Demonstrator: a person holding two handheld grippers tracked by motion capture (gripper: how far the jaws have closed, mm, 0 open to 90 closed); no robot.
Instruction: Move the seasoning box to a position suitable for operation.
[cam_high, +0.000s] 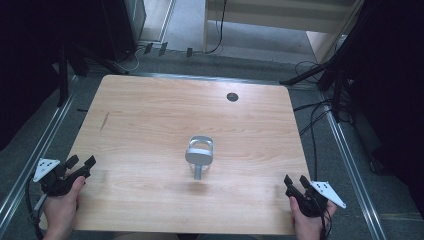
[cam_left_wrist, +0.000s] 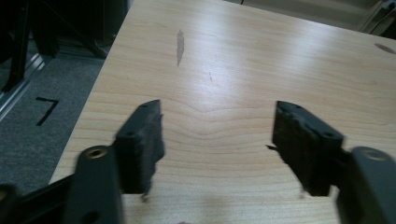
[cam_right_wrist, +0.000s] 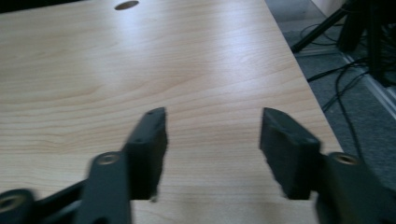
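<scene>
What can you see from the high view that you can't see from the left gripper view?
High view alone: a grey tool lying mid-table, both hands, and the right gripper near the right corner, empty. Left gripper view alone: a black mark on the grey floor, and the jaws seen close up, apart with nothing between them. Both: the left gripper, the wooden table, its dark streak and round hole.

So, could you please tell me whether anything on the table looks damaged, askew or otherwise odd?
One thing: a dark streak mars the wooden table near its far left side, like a scuff or stain. The grey metal object stands alone mid-table; the left gripper and right gripper, both open, are well clear of it.
</scene>
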